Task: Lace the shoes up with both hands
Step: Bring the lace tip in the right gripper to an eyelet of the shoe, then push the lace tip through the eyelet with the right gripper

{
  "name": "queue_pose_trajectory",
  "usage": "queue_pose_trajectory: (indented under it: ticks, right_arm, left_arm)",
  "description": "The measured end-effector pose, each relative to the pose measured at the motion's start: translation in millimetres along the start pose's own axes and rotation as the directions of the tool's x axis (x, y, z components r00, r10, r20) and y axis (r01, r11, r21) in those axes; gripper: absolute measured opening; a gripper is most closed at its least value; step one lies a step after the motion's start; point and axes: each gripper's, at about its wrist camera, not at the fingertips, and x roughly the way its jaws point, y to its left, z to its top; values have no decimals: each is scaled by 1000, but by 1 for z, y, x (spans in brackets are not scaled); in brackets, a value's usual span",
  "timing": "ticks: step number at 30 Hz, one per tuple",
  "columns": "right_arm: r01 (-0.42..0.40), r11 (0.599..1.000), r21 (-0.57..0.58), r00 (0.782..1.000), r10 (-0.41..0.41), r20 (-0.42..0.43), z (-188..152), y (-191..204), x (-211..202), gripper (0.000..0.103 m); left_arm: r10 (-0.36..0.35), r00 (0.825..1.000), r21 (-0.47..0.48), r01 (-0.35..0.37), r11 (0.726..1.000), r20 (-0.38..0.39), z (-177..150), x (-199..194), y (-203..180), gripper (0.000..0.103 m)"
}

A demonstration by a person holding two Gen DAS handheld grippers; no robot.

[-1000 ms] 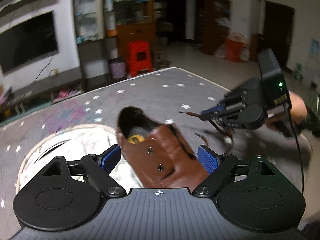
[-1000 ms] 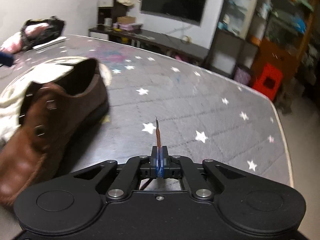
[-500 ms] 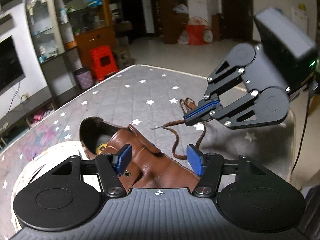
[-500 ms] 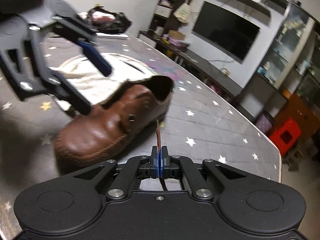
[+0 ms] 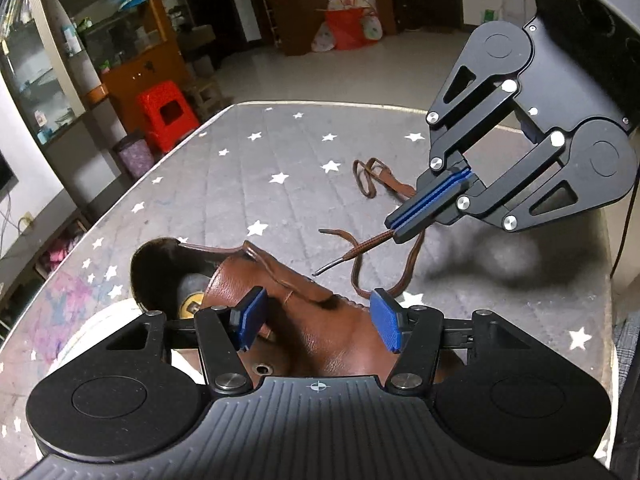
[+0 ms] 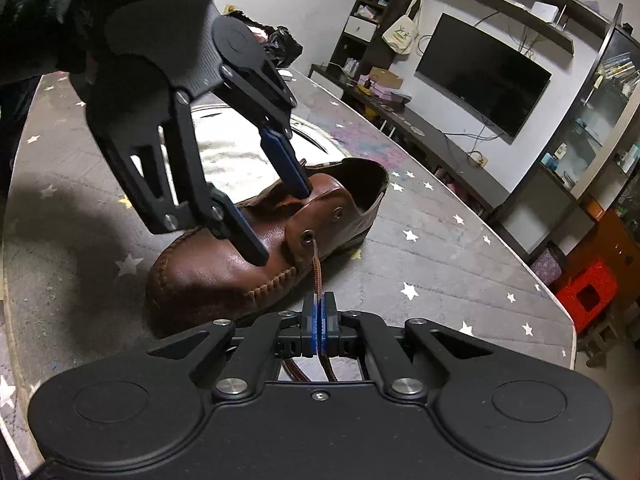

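Note:
A brown leather shoe (image 6: 248, 256) lies on the star-patterned grey surface (image 6: 440, 264); it also shows in the left wrist view (image 5: 320, 332). My left gripper (image 5: 318, 322) is open, its blue pads on either side of the shoe's upper; in the right wrist view it (image 6: 280, 216) stands over the shoe. My right gripper (image 6: 319, 312) is shut on the brown lace (image 6: 316, 272), whose tip points at an eyelet (image 6: 307, 237). In the left wrist view the right gripper (image 5: 400, 228) holds the lace (image 5: 360, 246) just right of the shoe.
Loose loops of lace (image 5: 376, 180) lie on the surface beyond the shoe. A round silver tray (image 6: 224, 148) lies behind the shoe. The surface's edge (image 6: 568, 320) drops off at right, with a red stool (image 6: 588, 292) below.
My right gripper has brought the lace tip close to the shoe's eyelet. My left gripper has moved down over the shoe's upper, still open.

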Motion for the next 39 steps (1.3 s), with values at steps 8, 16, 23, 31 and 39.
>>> queue_pose_trajectory:
  ticks: [8,16,23,31,39]
  right_arm:
    - [-23,1000,-7,1000,22,-9,-1,-5,5,2]
    - [-19,999,-37,1000,19,-10,0,-8,11,2]
    - [-29,998,-53,1000,29,-1,4,-8,19,2]
    - [-33,998,-54,999,33,-7,9,-12,26,2]
    - [-36,998,-48,999,36,-17,7,-13,25,2]
  left_arm:
    - [-13,1000,27,13,1000,-13,-1,12,6,54]
    - [-42,999,60,43,997,-6,2,18,12,47]
    - [-65,998,104,64,992,-1,2,15,17,36]
    - [-95,995,181,95,979,-5,3,13,16,33]
    - [-129,992,224,124,967,7,-1,9,16,26]
